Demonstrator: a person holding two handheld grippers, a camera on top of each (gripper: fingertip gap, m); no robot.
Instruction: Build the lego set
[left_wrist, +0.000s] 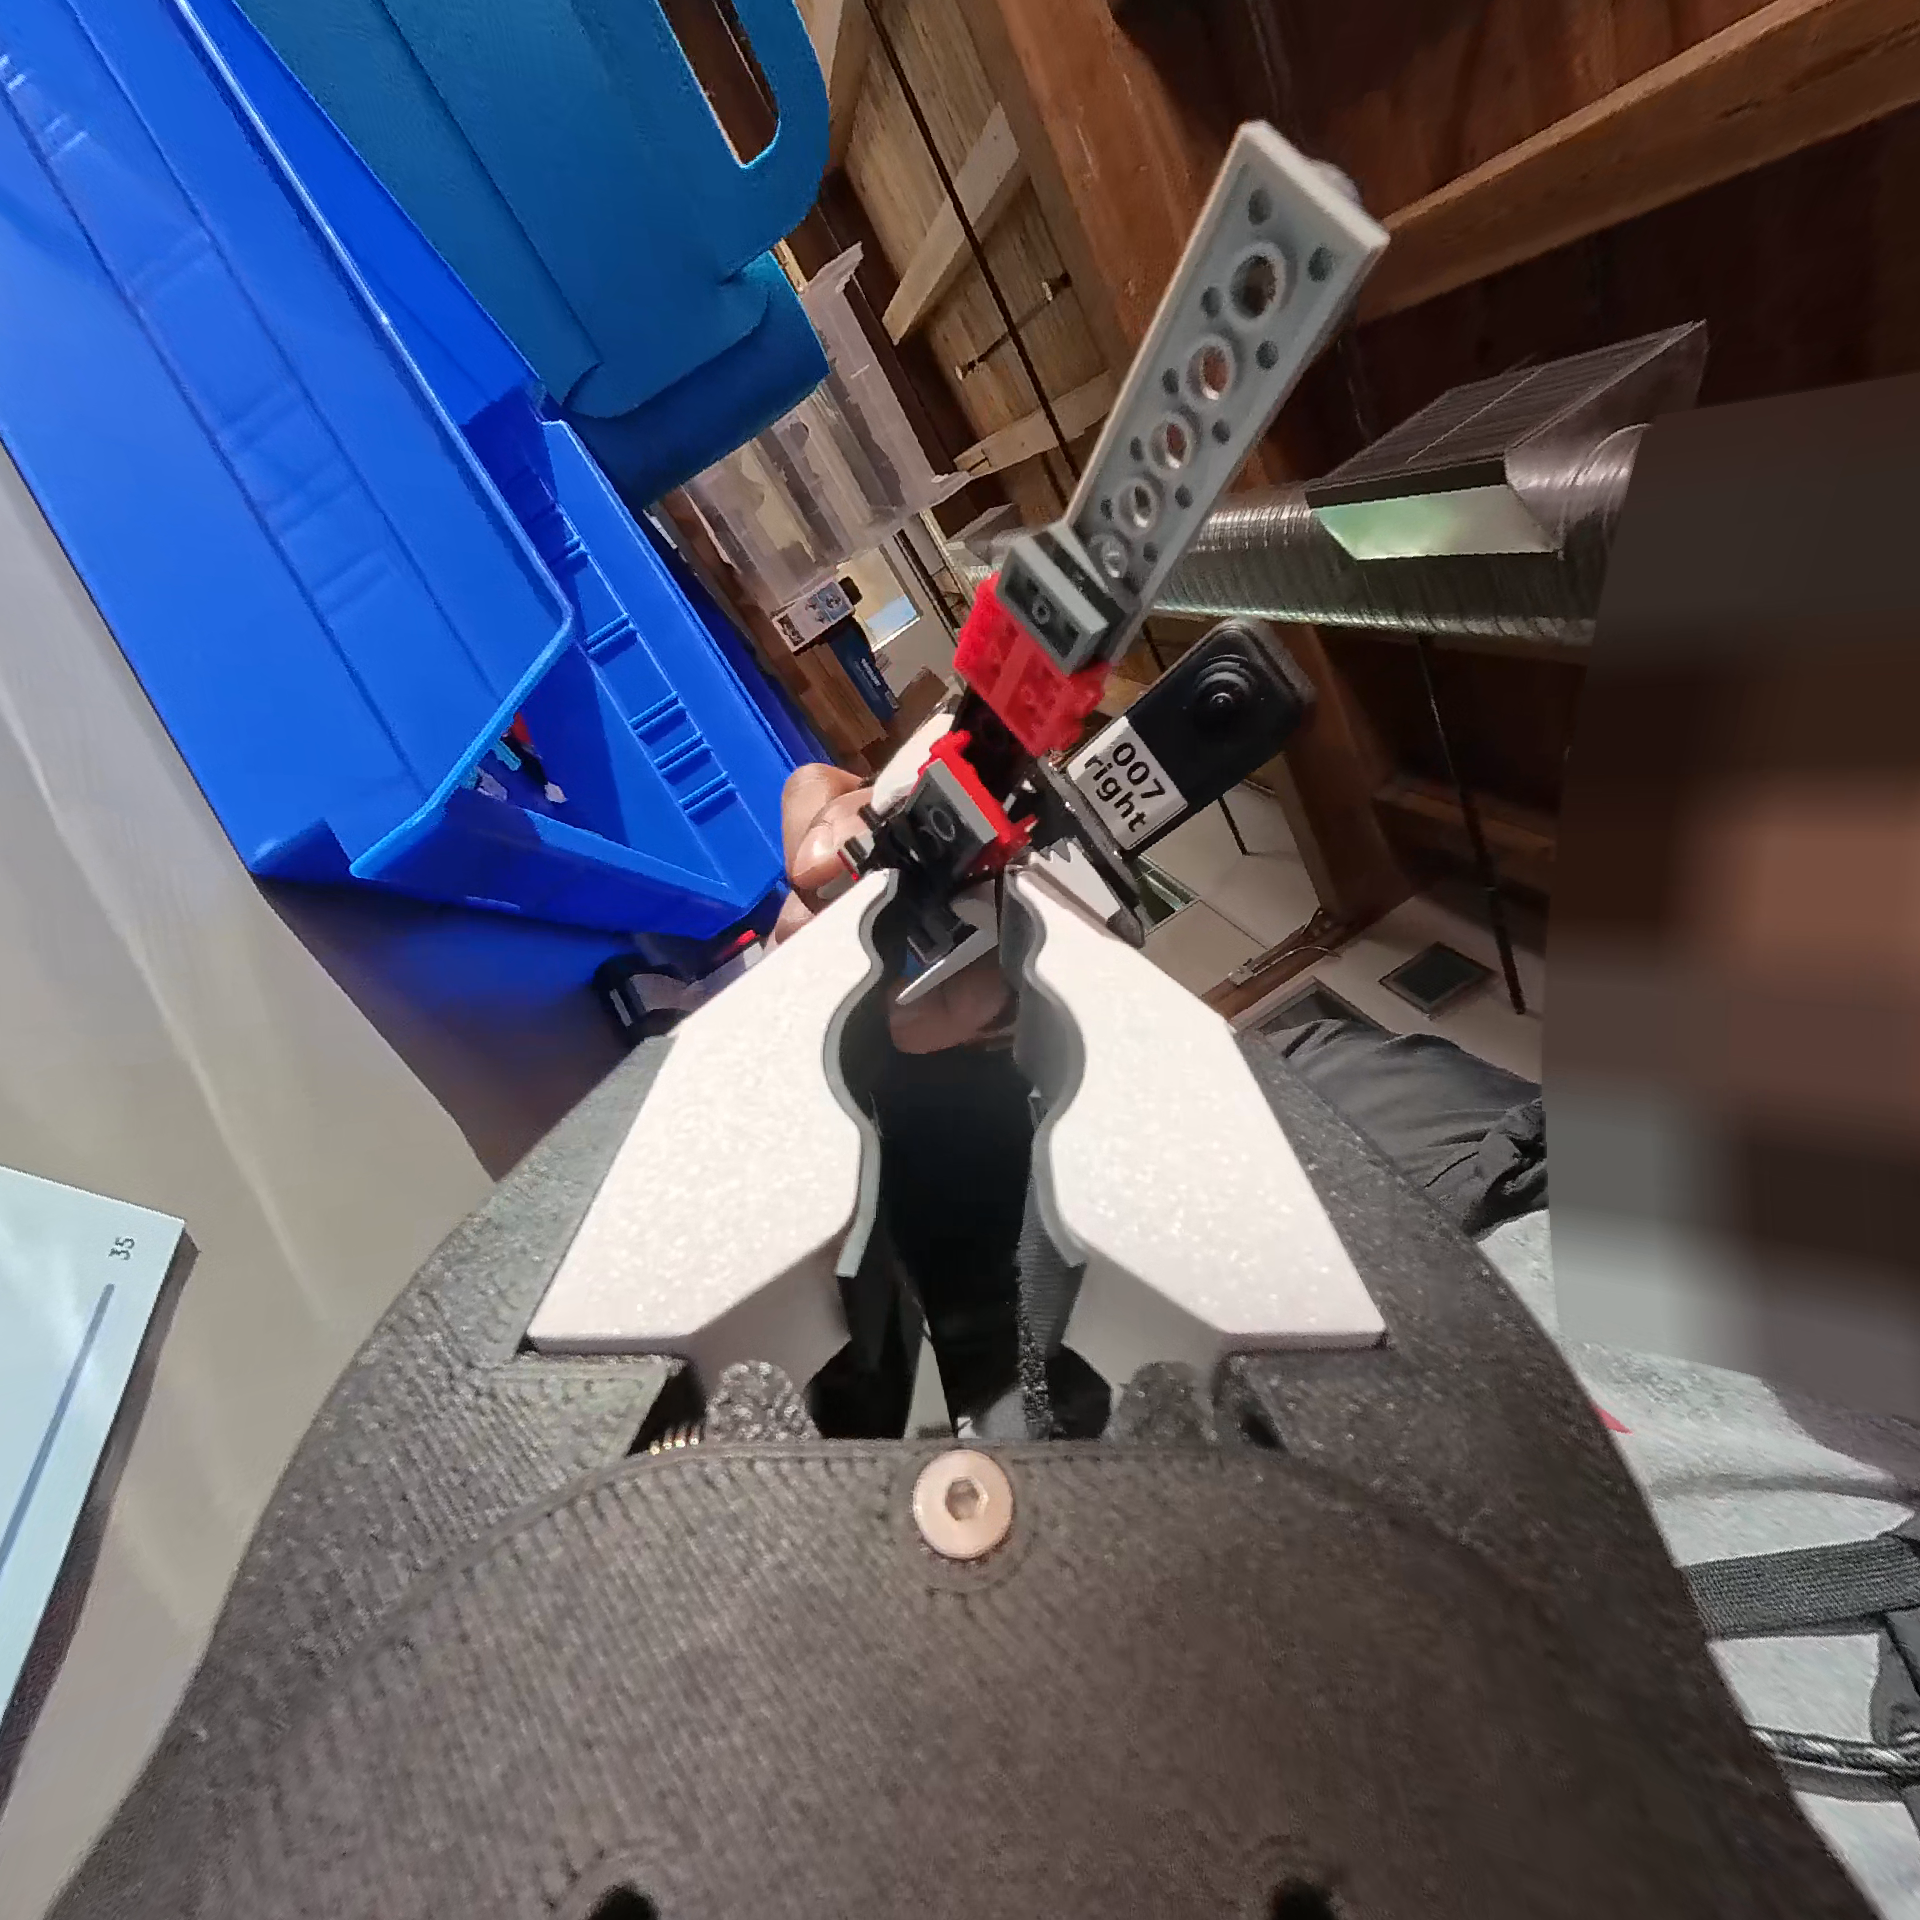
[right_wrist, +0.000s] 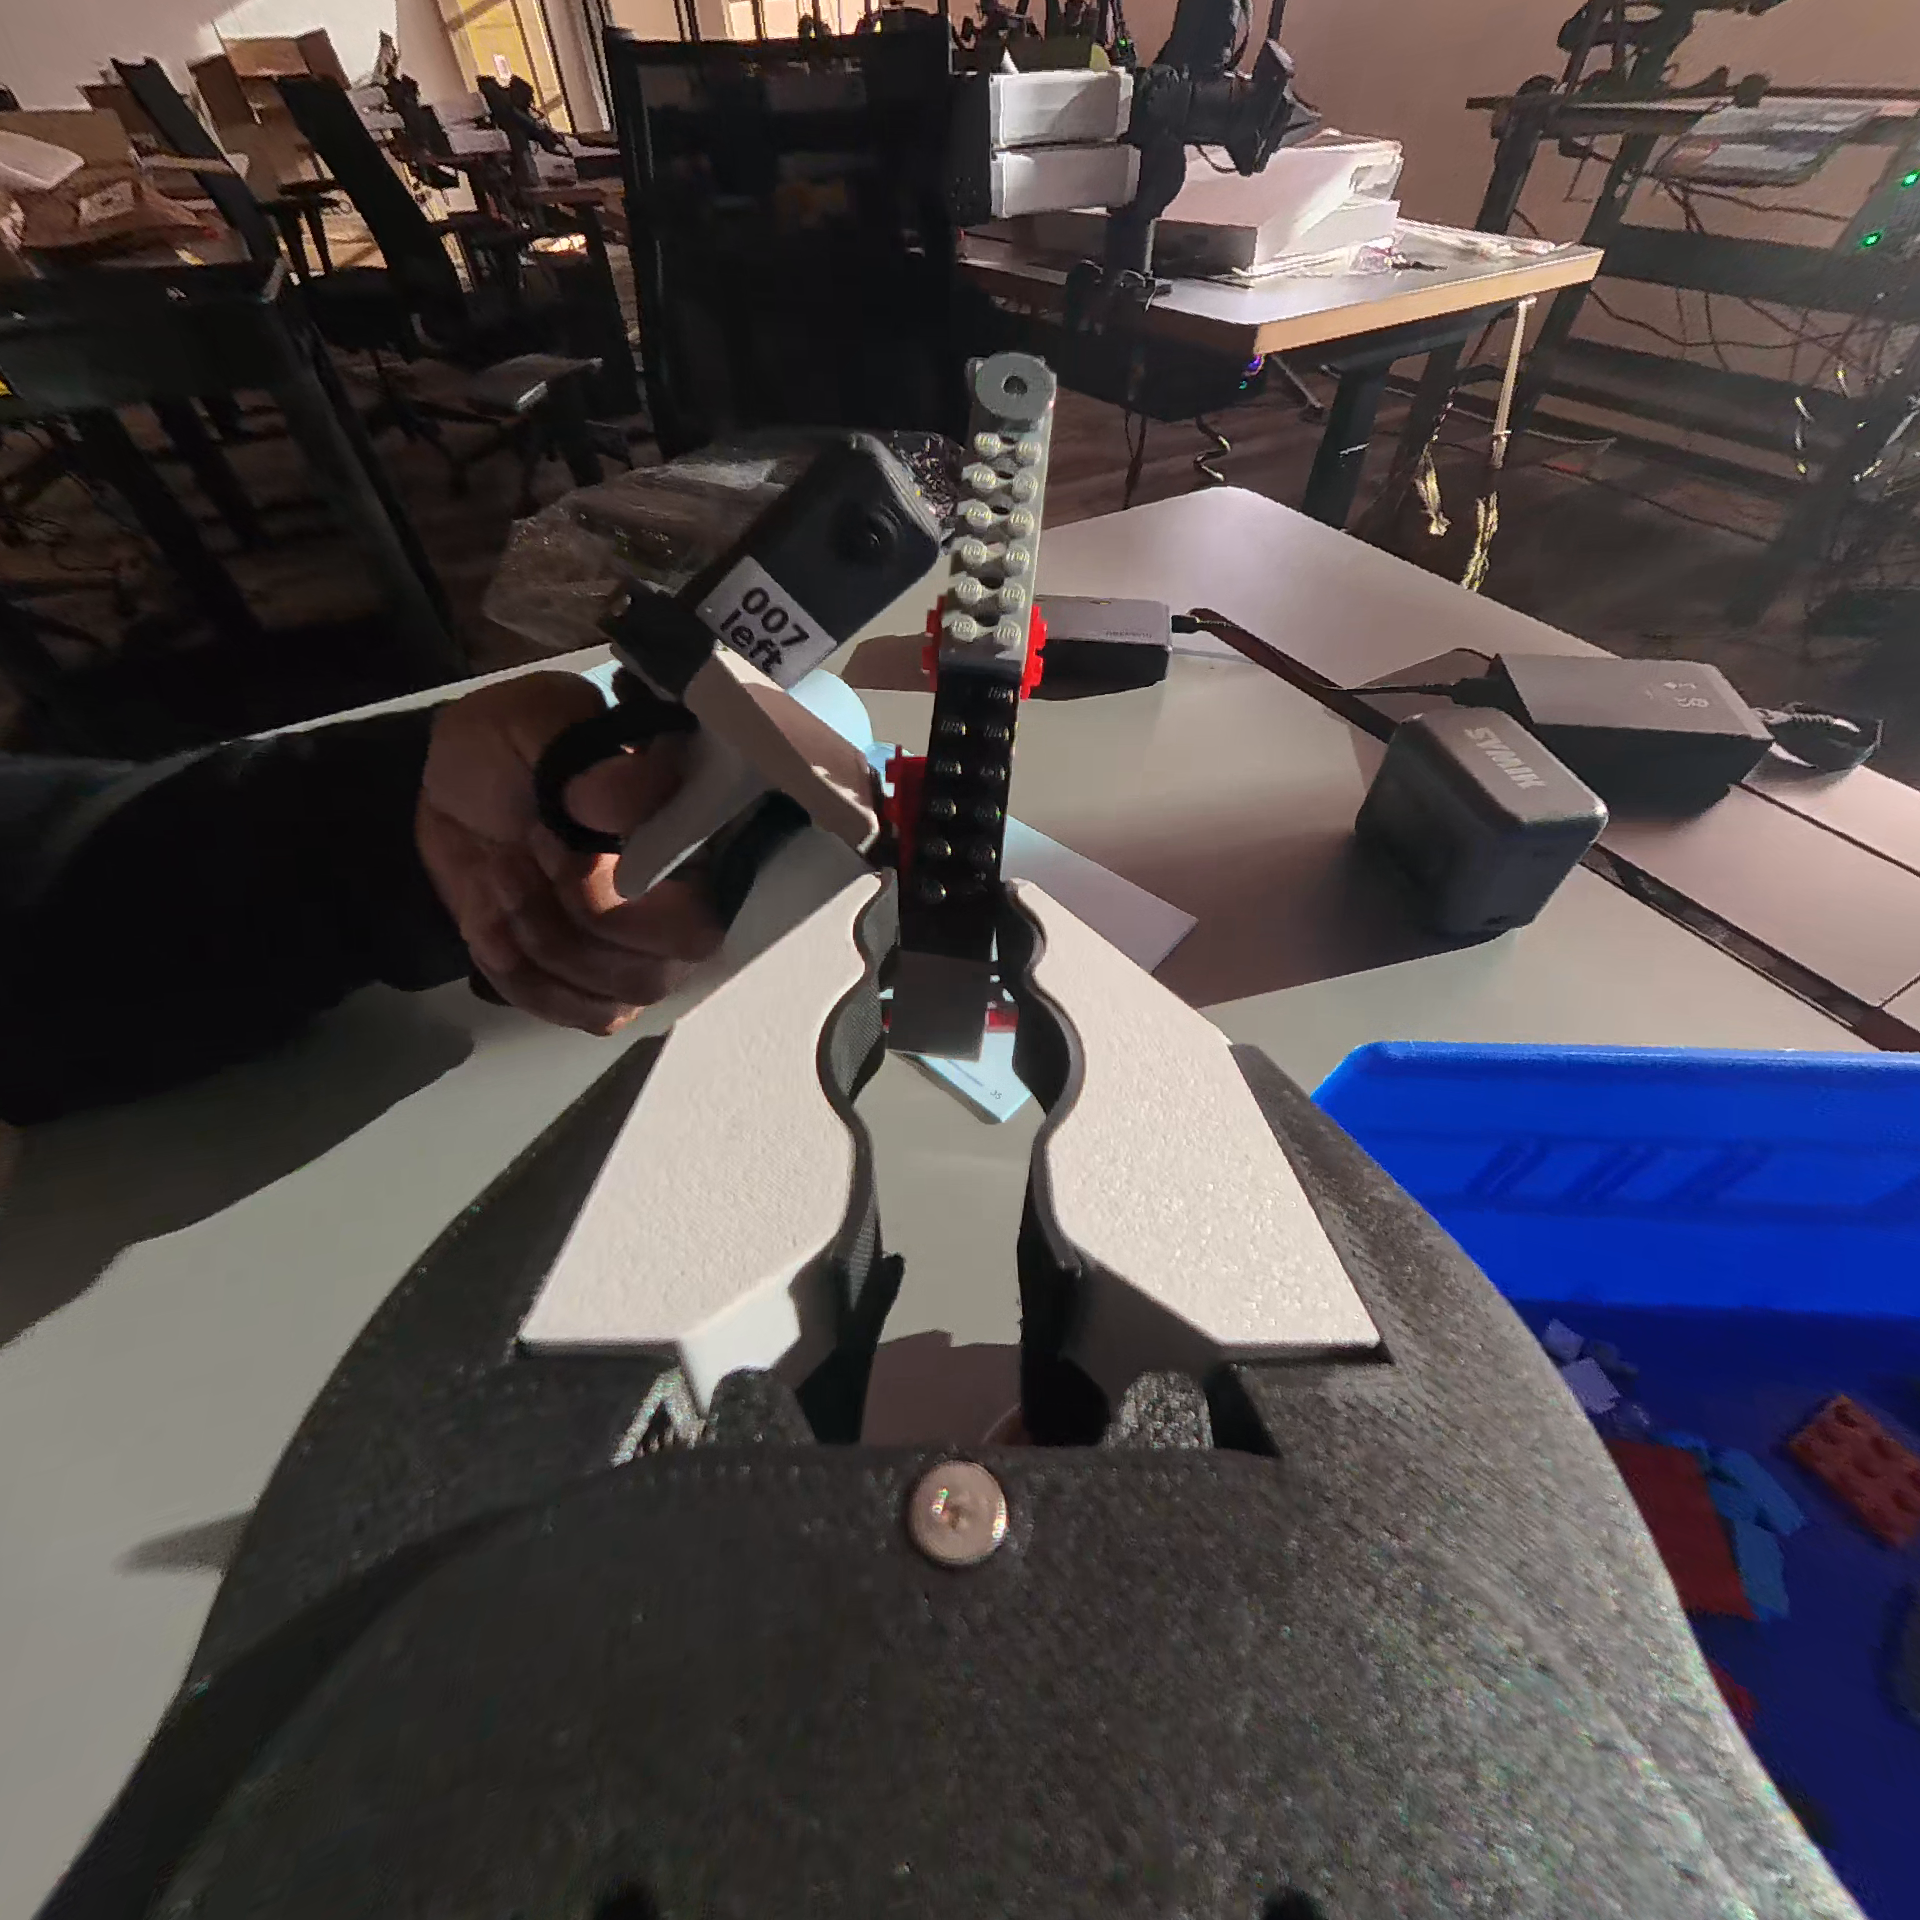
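Observation:
A long lego build is held up in the air between both grippers. It has a grey studded plate (right_wrist: 997, 520), a black plate (right_wrist: 961, 800) and red bricks (left_wrist: 1023, 665). The grey plate shows its underside in the left wrist view (left_wrist: 1195, 395). My right gripper (right_wrist: 945, 914) is shut on the build's lower grey end. My left gripper (left_wrist: 951, 894) is shut on a small red and grey part (left_wrist: 956, 816) at the build's side. It also shows in the right wrist view (right_wrist: 868, 821), coming in from the left, held by a hand (right_wrist: 540, 862).
A blue bin (right_wrist: 1621, 1195) with loose red and blue bricks (right_wrist: 1766, 1496) stands at the right; it also fills the upper left of the left wrist view (left_wrist: 364, 520). An instruction booklet (left_wrist: 62, 1403) lies on the grey table (right_wrist: 312, 1195). Black power adapters (right_wrist: 1475, 821) sit at the far right. The tips of both grippers are at nearly the same place.

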